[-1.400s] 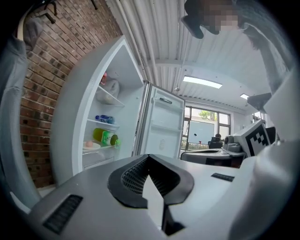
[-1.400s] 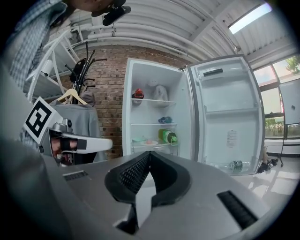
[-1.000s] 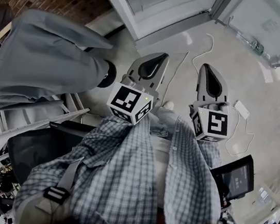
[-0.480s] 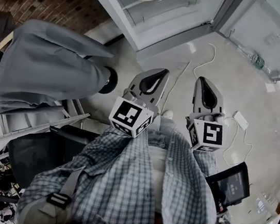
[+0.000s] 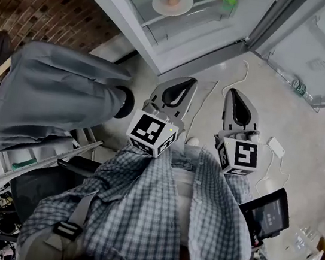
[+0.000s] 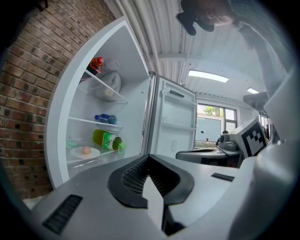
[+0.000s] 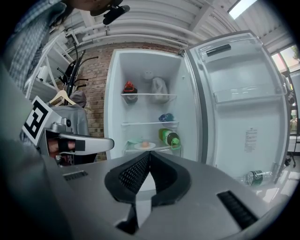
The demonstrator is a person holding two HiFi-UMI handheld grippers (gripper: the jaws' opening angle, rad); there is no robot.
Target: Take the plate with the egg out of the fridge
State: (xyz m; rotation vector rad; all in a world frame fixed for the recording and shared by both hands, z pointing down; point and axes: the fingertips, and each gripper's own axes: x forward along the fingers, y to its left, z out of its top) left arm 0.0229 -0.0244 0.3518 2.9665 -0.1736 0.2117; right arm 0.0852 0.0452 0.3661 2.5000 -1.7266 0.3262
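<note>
The fridge [image 5: 182, 35] stands open ahead of me. A white plate [image 5: 172, 3] with a brown egg [image 5: 174, 0] rests on its lowest shelf; the same plate [image 7: 145, 146] [image 6: 85, 152] shows in both gripper views. My left gripper [image 5: 179, 85] and right gripper [image 5: 240, 98] are held side by side in front of my body, well short of the fridge. Both are shut with nothing between their jaws.
A green bottle [image 7: 169, 137] lies right of the plate, with other items on the higher shelves. The fridge door [image 7: 243, 103] swings open to the right. A grey garment [image 5: 53, 95] hangs on a rack at left. A white cable [image 5: 233, 64] and a plastic bottle [image 5: 297, 87] lie on the floor.
My head view has tilted up, so more of the fridge interior and the plate with the egg have come into sight. The grippers have kept their places.
</note>
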